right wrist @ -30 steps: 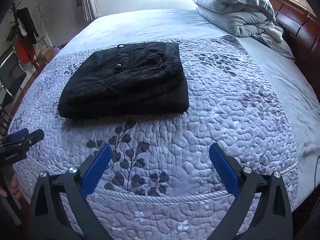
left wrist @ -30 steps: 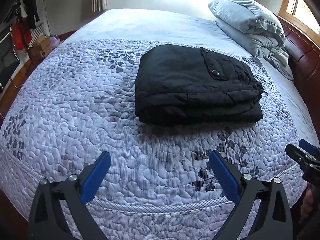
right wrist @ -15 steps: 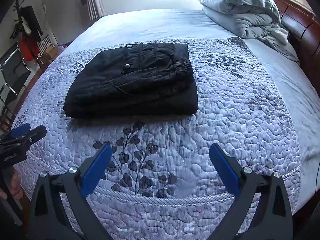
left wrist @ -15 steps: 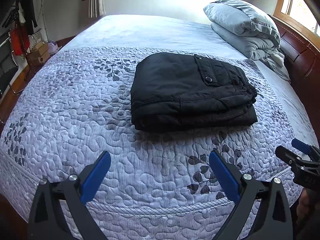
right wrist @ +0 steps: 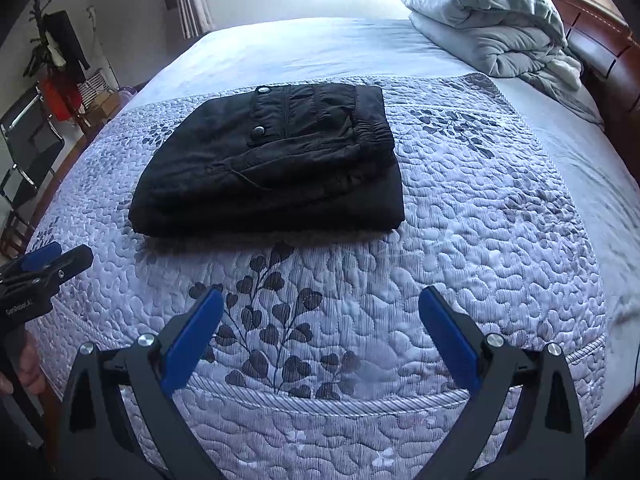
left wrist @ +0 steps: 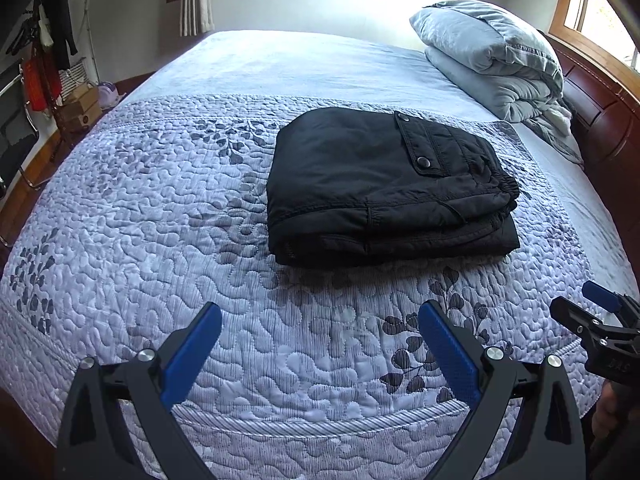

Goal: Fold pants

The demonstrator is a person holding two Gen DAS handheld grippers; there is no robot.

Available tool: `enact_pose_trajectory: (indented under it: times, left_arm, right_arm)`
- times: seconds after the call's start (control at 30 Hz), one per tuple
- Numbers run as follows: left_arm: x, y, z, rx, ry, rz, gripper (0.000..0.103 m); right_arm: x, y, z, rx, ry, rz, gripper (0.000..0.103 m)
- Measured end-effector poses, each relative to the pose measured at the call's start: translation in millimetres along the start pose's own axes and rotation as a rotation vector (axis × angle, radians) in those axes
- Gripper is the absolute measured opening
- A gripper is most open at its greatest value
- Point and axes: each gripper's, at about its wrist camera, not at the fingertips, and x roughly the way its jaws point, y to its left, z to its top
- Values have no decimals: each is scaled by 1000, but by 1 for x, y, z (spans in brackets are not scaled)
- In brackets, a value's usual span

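Pants (left wrist: 384, 188), black, lie folded into a thick rectangular stack on the quilted bedspread (left wrist: 160, 220), roughly mid-bed, snap-button pocket flap on top and elastic waistband at the right end. We hold the left gripper (left wrist: 320, 320) over the near edge of the bed, blue-padded fingers spread wide with nothing between them, well short of the stack. We note the right gripper (right wrist: 322, 306) in the same state: jaws wide apart, empty, above the leaf-print border near the bed's edge. Each claw shows at the margin of the other's view. Far right, a folded grey duvet (left wrist: 492, 56) sits against the wooden headboard (left wrist: 600, 120). Far left, cardboard boxes (left wrist: 80, 106) on the floor; contents not discernible.
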Motion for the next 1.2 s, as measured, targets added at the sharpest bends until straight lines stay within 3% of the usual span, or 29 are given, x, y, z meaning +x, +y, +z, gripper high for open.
enact_pose_trajectory:
  times: [1.2]
  left_arm:
    - [7, -1, 2, 9, 13, -10, 99]
  right_arm:
    - [5, -2, -4, -6, 4, -7, 98]
